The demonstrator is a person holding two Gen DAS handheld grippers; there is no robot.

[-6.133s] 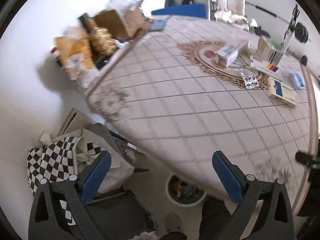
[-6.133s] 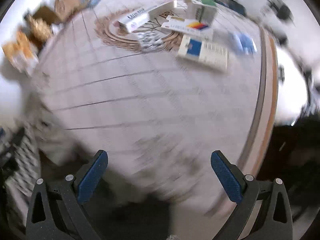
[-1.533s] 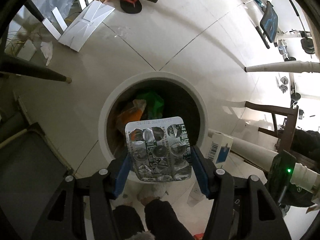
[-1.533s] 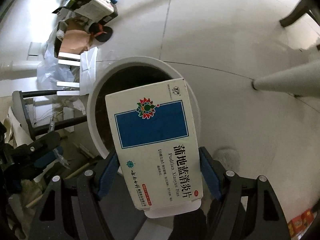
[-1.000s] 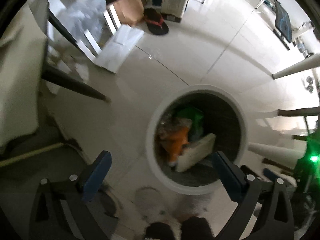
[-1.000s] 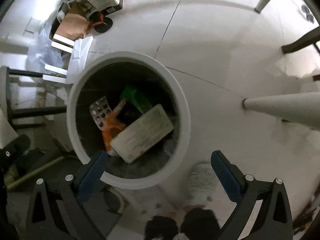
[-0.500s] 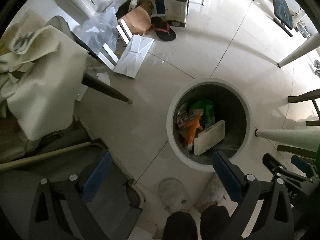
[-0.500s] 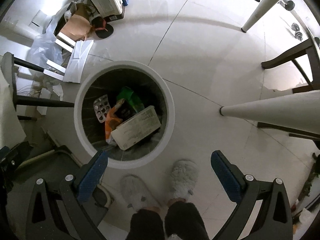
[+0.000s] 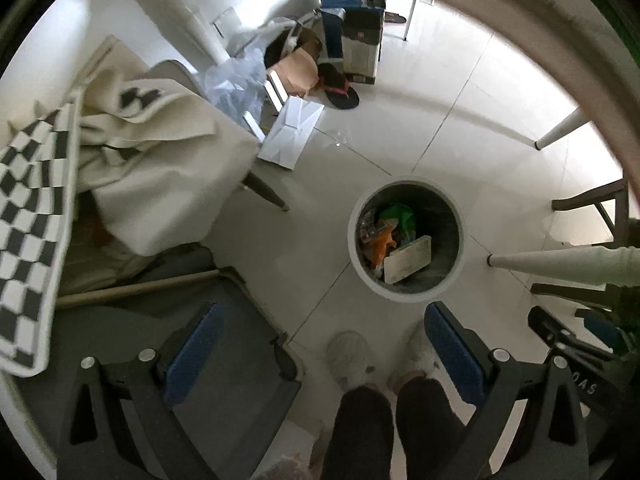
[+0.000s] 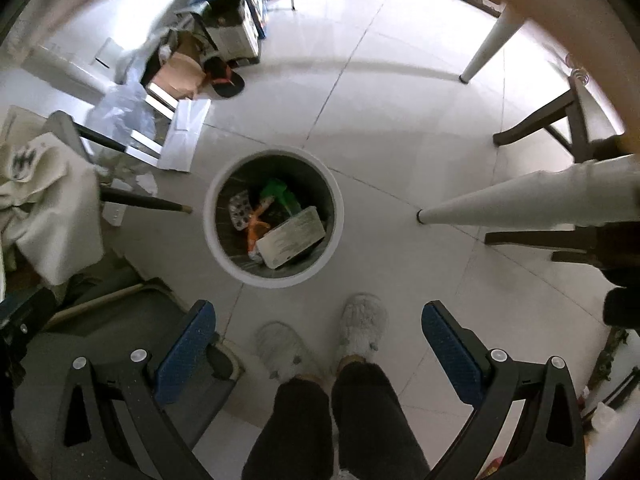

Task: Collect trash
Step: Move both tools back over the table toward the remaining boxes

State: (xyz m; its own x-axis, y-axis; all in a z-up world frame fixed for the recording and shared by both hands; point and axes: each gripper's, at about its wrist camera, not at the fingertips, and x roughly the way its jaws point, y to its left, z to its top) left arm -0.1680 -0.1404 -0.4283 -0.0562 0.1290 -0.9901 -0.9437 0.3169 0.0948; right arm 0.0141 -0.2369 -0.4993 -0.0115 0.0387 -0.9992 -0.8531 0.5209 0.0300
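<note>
From the left wrist view, the left gripper (image 9: pixel 324 354) now hangs well higher than half a second ago: the round bin (image 9: pixel 460 256) looks smaller, and the curved table edge (image 9: pixel 520 12) has come into the upper right. Its fingers are spread wide and hold nothing. The blister pack (image 9: pixel 366 226) it carried lies inside the bin by the left wall, with the medicine box (image 9: pixel 408 260) beside it. Bare tiled floor (image 9: pixel 420 128) stretches beyond the bin; a draped chair (image 9: pixel 160 172) crowds the left, and white table legs (image 9: pixel 560 262) close in on the right.

From the right wrist view, the right gripper (image 10: pixel 318 340) has likewise risen, jaws wide apart and empty. The bin (image 10: pixel 336 216) sits ahead of the person's slippers (image 10: pixel 362 326), the box (image 10: pixel 290 242) and blister pack (image 10: pixel 240 210) resting on the trash within. Open floor (image 10: pixel 400 120) lies beyond the bin; table legs (image 10: pixel 520 200) and dark chair legs (image 10: pixel 536 128) hem the right.
</note>
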